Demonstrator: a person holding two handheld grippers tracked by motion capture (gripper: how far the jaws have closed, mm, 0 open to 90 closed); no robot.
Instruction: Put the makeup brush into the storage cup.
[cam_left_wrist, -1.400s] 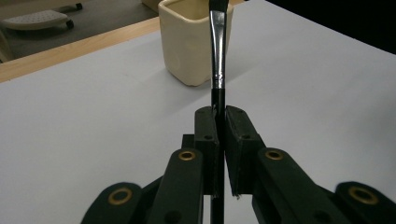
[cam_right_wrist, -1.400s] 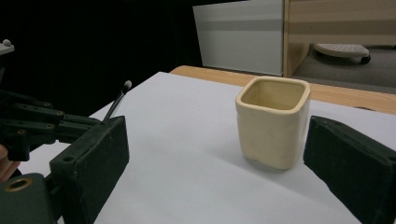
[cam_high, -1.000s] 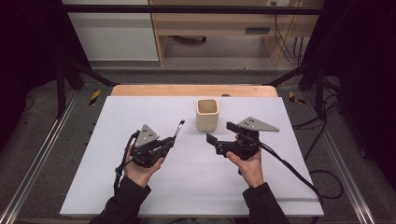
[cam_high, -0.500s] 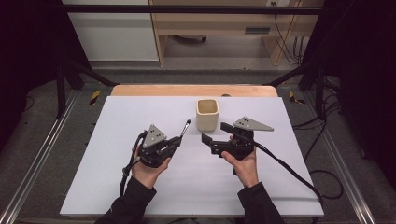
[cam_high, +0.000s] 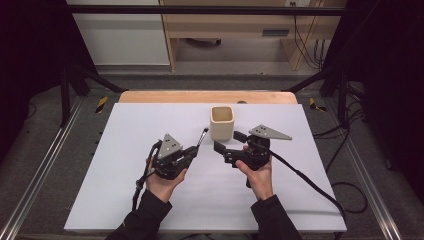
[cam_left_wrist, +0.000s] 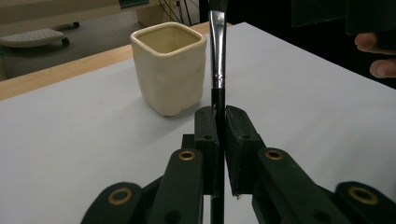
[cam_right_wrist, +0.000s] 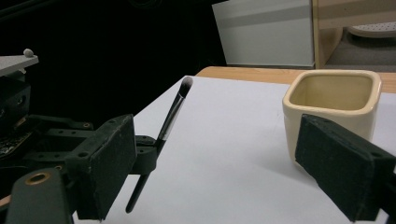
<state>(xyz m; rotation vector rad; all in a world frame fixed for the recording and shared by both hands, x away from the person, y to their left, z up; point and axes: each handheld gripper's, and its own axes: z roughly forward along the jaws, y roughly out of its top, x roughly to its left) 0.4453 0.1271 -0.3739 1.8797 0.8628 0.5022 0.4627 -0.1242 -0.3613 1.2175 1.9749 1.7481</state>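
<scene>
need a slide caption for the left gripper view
Left gripper clamps a brush by its handle, bristles up, beside a cream cup on the white table.

No readable text or labels

Bright, even light from above floods the white bench (cam_high: 125, 200), while the room around it drops into near-black. Soft shadows pool just under the hands. The cream cup (cam_left_wrist: 169, 65) casts a faint shadow toward the camera. In the right gripper view, the near black pads (cam_right_wrist: 343, 168) are soft and blurred; the makeup brush (cam_right_wrist: 163, 130) stays fairly sharp. No harsh glare.
</scene>
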